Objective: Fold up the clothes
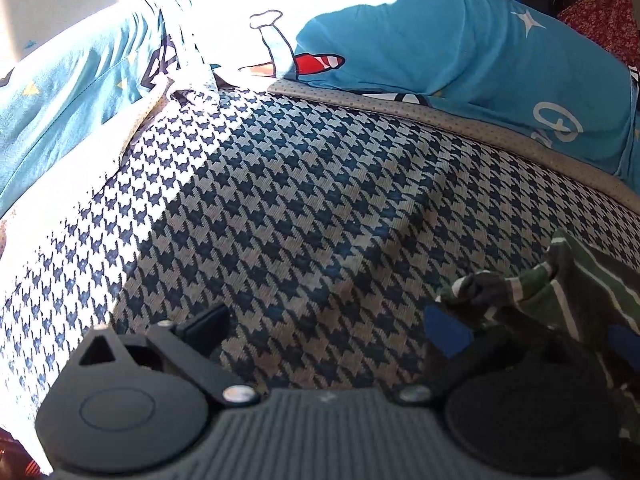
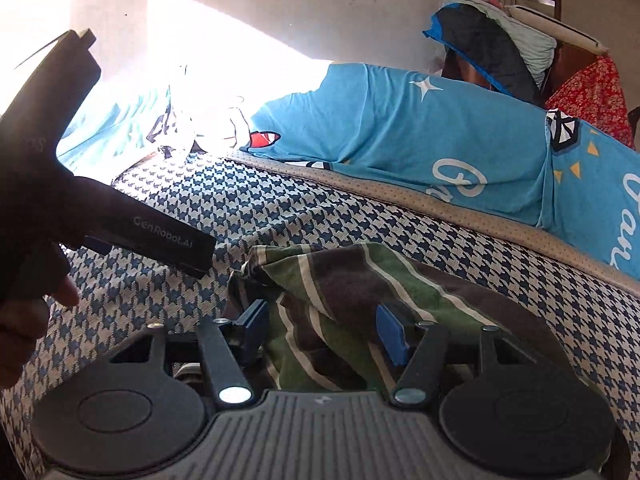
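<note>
Clamped partway, the right claw (image 2: 325,334) has a bunch of the green striped cloth (image 2: 340,280) between its two blue pads. The cloth fills the gap and touches both pads. It is crumpled, with white and dark stripes, and it spills out in front of the claw onto the bed.

The left claw (image 1: 326,320) has its fingers wide apart. Nothing is between them. One end of the striped cloth lies against its right finger. A hand (image 2: 20,328) holds this claw just beside the cloth.

Both claws are over a checked cover (image 1: 300,184) with small blue and white shapes. Behind it runs a tan dotted edge (image 2: 400,196). Past that lies a lumpy blue blanket (image 2: 400,128) with white stars, letters and a cartoon picture. Bright sun falls on part of the bed and on the pale wall (image 2: 280,8). In the far corner sit some pillows (image 2: 532,40) and a red flowery cloth (image 2: 592,92).
</note>
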A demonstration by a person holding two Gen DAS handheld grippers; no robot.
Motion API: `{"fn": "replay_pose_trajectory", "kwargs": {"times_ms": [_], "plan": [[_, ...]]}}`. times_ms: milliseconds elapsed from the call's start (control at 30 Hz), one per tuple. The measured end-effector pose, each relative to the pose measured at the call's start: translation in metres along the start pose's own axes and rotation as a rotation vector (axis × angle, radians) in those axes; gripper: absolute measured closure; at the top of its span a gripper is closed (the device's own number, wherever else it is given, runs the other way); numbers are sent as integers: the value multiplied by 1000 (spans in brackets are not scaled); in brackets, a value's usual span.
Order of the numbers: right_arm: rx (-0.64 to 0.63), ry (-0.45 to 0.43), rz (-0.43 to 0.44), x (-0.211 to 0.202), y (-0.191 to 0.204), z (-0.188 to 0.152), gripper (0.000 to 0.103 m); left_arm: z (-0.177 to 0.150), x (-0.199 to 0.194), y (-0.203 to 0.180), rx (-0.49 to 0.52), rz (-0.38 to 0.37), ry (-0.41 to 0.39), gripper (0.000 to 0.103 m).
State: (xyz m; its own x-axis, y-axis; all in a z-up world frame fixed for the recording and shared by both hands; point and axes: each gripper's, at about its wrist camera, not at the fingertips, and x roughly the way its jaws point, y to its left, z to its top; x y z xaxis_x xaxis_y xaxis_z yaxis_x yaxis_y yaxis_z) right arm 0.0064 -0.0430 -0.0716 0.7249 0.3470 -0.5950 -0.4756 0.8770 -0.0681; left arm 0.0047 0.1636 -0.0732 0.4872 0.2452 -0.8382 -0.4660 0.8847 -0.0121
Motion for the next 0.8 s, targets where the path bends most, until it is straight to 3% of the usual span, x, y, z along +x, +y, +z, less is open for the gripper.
{"fn": "replay_pose_trajectory", "kwargs": {"times_ms": [233, 400, 533, 667, 733, 767, 800], "plan": [[-117, 31, 28, 25, 21, -5, 29, 3, 0, 3, -17, 6, 0, 0], [-209, 65, 47, 43, 33, -14, 27, 5, 0, 0, -13, 11, -8, 0], [-321, 46, -13, 54, 45, -24, 32, 7, -1, 0, -19, 7, -11, 0], [-326, 44, -31, 59, 46, -21, 73, 7, -1, 0, -20, 19, -16, 0], [-328, 45, -26, 62, 45, -21, 84, 8, -1, 0, -22, 21, -20, 0], [-326, 51, -25, 63, 45, -20, 98, 8, -1, 1, -22, 22, -23, 0], [-324, 57, -27, 65, 44, -20, 101, 8, -1, 2, -24, 24, -25, 0]]}}
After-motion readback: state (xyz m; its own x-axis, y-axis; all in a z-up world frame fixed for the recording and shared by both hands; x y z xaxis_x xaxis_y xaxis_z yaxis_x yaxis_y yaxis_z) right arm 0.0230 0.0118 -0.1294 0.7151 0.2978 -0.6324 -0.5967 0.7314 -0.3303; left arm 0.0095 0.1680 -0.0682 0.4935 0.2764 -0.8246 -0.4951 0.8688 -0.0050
